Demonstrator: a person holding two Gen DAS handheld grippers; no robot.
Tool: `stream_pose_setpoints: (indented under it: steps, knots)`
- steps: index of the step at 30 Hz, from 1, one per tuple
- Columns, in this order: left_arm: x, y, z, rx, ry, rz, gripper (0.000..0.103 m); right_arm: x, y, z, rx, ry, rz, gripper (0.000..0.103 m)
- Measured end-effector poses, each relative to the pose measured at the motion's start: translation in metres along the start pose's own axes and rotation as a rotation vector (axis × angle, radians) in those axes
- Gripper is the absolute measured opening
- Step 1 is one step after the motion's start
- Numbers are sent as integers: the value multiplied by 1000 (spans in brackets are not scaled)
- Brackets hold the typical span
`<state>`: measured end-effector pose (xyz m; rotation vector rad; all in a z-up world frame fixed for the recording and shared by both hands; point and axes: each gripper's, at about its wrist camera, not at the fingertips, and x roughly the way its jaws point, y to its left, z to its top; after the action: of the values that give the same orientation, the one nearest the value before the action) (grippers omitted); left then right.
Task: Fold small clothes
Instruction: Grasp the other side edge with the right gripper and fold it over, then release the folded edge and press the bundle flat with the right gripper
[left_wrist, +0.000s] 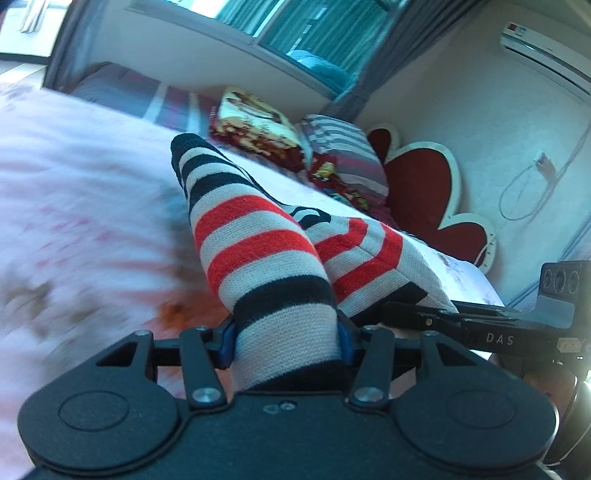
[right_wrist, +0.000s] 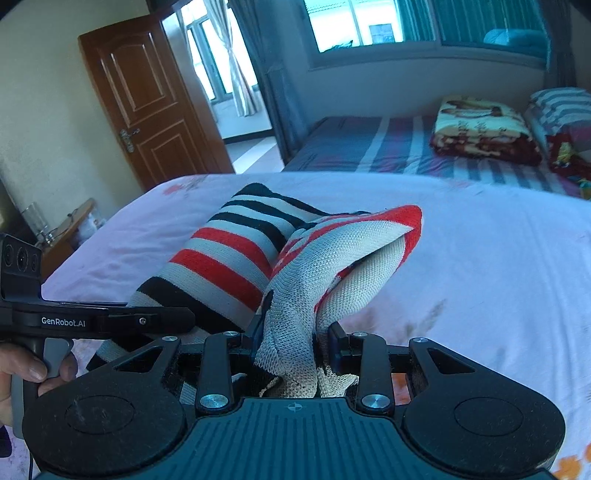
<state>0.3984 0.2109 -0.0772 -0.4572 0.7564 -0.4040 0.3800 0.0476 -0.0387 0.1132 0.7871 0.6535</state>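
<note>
My left gripper (left_wrist: 286, 341) is clenched on one striped knit garment (left_wrist: 255, 236), my right gripper (right_wrist: 291, 347) on its bunched edge, lifted over one pink bedsheet (right_wrist: 480, 258) with open sheet all around; two folded blankets (right_wrist: 484, 125) lie beyond.

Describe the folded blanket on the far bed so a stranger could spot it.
Look to the striped bed under the window. The blanket lies folded beside a striped pillow; unlike its striped neighbours, it has a cream top with a printed picture and dark red edges.
</note>
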Motion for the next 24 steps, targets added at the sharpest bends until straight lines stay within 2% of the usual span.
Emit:
stream_pose_setpoints:
  steps: [4, 6, 7, 9, 10, 13, 15, 16, 18, 20, 22, 23, 24]
  knots:
    - [-2, 28, -14, -42, 31, 31, 48, 25, -3, -18, 27, 51, 2, 34]
    - [0, 38, -20, -78, 32, 23, 54, 35, -15, -30, 78, 91, -21, 36]
    - [0, 41, -22, -88, 22, 18, 58, 39, -24, -34, 113, 108, -12, 41]
    - [-5, 44, -24, -81, 2, 40, 68, 36, -35, -39, 163, 88, 1, 52]
    - [-10, 44, -24, -76, -7, 49, 70, 31, -37, -38, 166, 76, -13, 58]
    - [-38, 48, -24, -69, -64, 75, 65, 1, -35, -32, 146, -25, -47, 58]
    - [-54, 46, -18, -31, -114, 117, 30, -11, -32, -23, 120, -61, -51, 49]
    - [-57, 42, -12, -14, -127, 119, 29, -11, -31, -17, 106, -62, -42, 39]
    - [-51, 34, 1, 18, -135, 85, 29, 1, -24, -7, 76, -40, -34, 34]
    - [-32, 22, 13, 71, -85, 64, 29, 18, -17, 1, 49, -18, -34, 19]
    - [-6, 12, 19, 114, -22, 72, 29, 39, -14, 5, 33, 39, -32, 18]
    - [5, 12, 17, 115, 19, 85, 29, 50, -13, 3, -6, 76, -82, 12]
    - [14, 13, 17, 106, 36, 91, 29, 60, -10, 0, -61, 96, -154, 11]
